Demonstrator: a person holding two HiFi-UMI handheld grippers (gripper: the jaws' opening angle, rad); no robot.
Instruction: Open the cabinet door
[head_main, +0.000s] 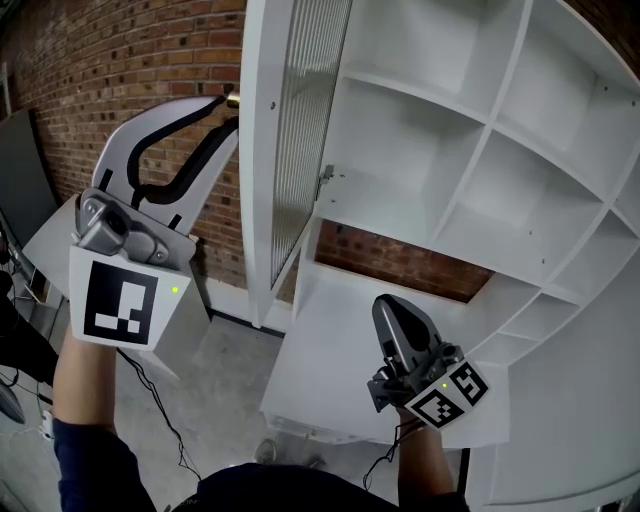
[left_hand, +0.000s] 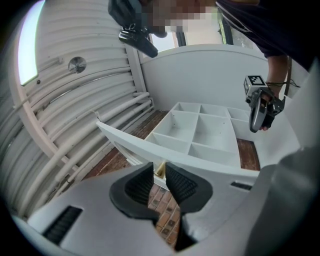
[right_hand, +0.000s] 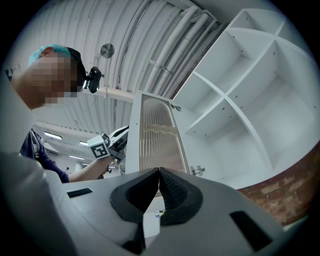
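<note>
Legible text, labels, brands, numbers: none, near or far.
Item 1: left cube (head_main: 120, 300) on my left gripper (head_main: 228, 112), near left. It bears a black-and-white square marker, pattern only, no letters.
Item 2: right cube (head_main: 447, 392) on my right gripper (head_main: 386, 306), near right. Similar marker, pattern only.

White left gripper (left_hand: 159, 169) has black fingers (left_hand: 139, 186); sleeve (head_main: 90, 465) is navy.

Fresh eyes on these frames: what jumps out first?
The tall white cabinet fills the head view, compartments on show, with its ribbed-glass door swung wide at the left. The left gripper is clamped on the door's brass knob. The right gripper hangs shut and empty lower down, in front of the cabinet.
</note>
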